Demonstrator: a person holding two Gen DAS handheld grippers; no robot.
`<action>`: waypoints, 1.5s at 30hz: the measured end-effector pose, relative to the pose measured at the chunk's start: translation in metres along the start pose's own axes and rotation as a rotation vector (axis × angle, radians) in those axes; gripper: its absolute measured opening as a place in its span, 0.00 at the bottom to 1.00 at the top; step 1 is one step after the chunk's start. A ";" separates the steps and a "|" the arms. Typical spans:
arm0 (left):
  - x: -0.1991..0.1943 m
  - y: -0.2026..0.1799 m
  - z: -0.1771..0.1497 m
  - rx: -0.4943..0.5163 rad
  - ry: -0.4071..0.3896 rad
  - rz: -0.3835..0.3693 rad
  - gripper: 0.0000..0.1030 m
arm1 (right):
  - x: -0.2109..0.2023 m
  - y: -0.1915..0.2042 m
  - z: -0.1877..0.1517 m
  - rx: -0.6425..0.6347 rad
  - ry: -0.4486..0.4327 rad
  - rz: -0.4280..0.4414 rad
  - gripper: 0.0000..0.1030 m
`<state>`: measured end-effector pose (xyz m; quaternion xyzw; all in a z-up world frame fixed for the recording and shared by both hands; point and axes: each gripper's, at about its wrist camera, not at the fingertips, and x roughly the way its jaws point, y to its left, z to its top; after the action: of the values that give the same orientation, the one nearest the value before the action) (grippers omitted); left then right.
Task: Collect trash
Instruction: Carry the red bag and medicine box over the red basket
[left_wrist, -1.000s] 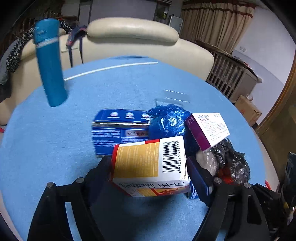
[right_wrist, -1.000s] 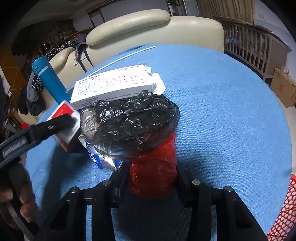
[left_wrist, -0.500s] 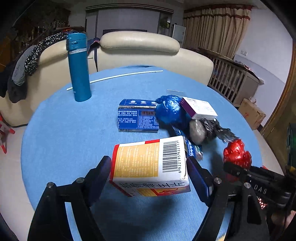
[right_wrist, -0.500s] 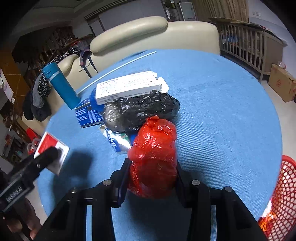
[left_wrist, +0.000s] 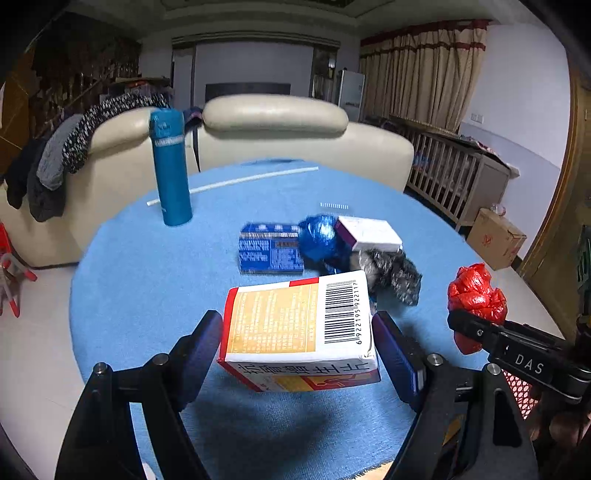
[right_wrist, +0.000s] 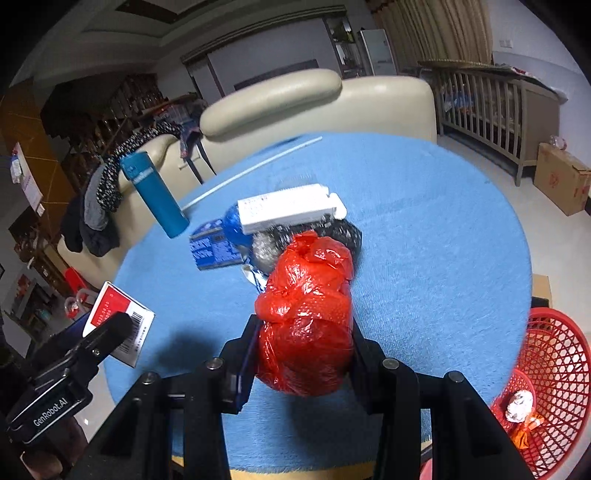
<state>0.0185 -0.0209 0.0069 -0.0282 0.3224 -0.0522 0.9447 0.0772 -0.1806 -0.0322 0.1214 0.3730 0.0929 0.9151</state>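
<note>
Left wrist view: my left gripper (left_wrist: 297, 332) pinches a carton (left_wrist: 299, 328) at lower centre.
My right gripper (right_wrist: 303, 347) squeezes a red bag (right_wrist: 306, 317) mid-frame; the red basket (right_wrist: 554, 369) sits lower right.

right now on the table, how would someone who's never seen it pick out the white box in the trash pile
Start at the round blue table and find the trash heap near its middle, right of the tall blue bottle. The white box lies on top of that heap, over a blue bag and a black bag. It is the only long, pale carton there; the flat blue box sits lower.
</note>
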 end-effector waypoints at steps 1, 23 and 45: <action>-0.005 0.000 0.002 0.000 -0.012 0.001 0.81 | -0.005 0.001 0.001 0.001 -0.010 0.002 0.44; -0.041 -0.014 0.013 0.037 -0.108 0.015 0.81 | -0.050 -0.005 0.013 0.026 -0.107 0.019 0.44; -0.044 -0.033 0.013 0.091 -0.130 0.000 0.81 | -0.067 -0.022 0.016 0.063 -0.142 0.016 0.44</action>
<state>-0.0104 -0.0483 0.0469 0.0115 0.2578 -0.0647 0.9640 0.0428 -0.2218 0.0165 0.1592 0.3089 0.0795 0.9343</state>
